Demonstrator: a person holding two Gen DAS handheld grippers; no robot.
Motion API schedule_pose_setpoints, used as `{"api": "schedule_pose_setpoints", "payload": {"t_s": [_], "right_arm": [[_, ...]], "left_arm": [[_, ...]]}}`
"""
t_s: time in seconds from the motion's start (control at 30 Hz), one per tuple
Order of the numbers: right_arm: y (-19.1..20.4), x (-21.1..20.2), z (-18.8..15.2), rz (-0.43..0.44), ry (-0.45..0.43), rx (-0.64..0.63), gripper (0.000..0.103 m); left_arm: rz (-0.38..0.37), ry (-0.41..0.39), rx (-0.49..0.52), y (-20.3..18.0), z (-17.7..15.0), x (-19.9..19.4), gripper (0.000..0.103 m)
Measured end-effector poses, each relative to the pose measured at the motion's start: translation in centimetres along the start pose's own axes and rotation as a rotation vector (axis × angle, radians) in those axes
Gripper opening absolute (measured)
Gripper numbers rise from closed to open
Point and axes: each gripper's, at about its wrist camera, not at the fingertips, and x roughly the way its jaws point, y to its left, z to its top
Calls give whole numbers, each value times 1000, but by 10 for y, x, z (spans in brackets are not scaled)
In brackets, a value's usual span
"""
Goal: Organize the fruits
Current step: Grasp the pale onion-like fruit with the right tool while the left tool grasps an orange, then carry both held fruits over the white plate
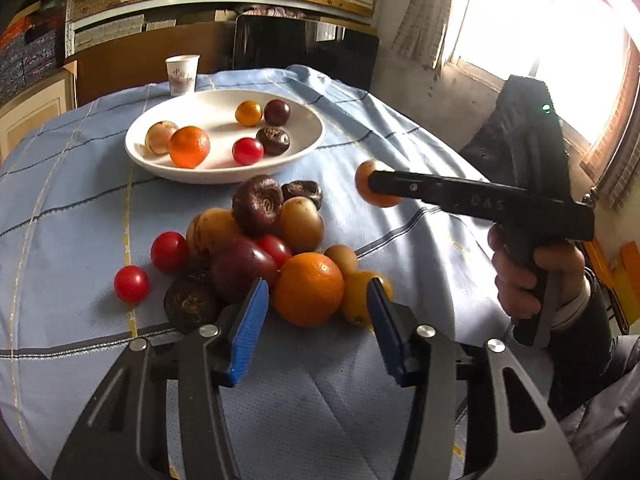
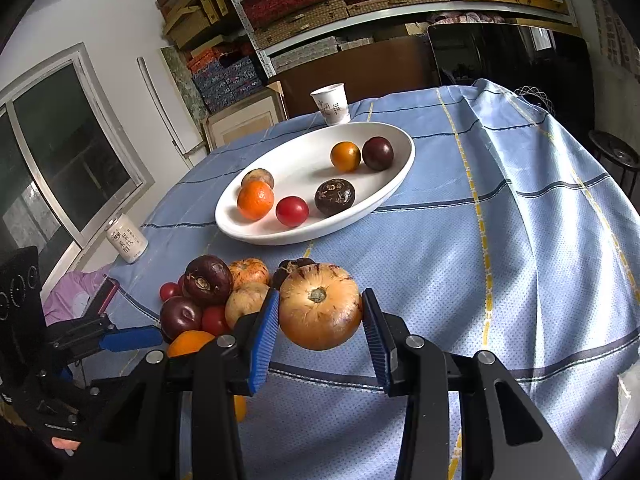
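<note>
Right wrist view: right tongs [image 2: 320, 332] pinch tan fruit [image 2: 320, 306]; left tongs [image 1: 318, 312] spread beside pile [image 1: 256, 240]

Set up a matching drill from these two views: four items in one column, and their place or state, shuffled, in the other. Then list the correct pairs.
Items
1. tan fruit
2. paper cup
3. large orange
4. dark wrinkled fruit

Places or states
A. on the cloth behind the white plate
B. in the plate beside a red tomato
C. clamped in the right gripper
D. in the pile, just ahead of the left gripper

Pairs: 1-C, 2-A, 3-D, 4-B
</note>
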Motion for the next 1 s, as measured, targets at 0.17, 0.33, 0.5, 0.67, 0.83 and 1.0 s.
{"api": "schedule_pose_setpoints", "payload": {"t_s": [0.17,0.33,0.5,0.67,0.83,1.0], "right_arm": [[0,0,0,0,2,-2,42],[-2,-3,1,3,-1,2,42],[-3,-4,1,8,-3,3,42],[-2,-5,2,12,-5,1,42],[-1,-6,2,13,-10,-2,42],[-1,-6,1,12,-11,-1,42]], "left_arm": [[-3,14,-19,3,0,5,50],[-13,51,-40,3,1,14,41],[22,56,-81,5,9,23,41],[31,71,-123,8,14,32,43],[43,70,-113,5,16,34,43],[25,77,-126,4,18,36,43]]}}
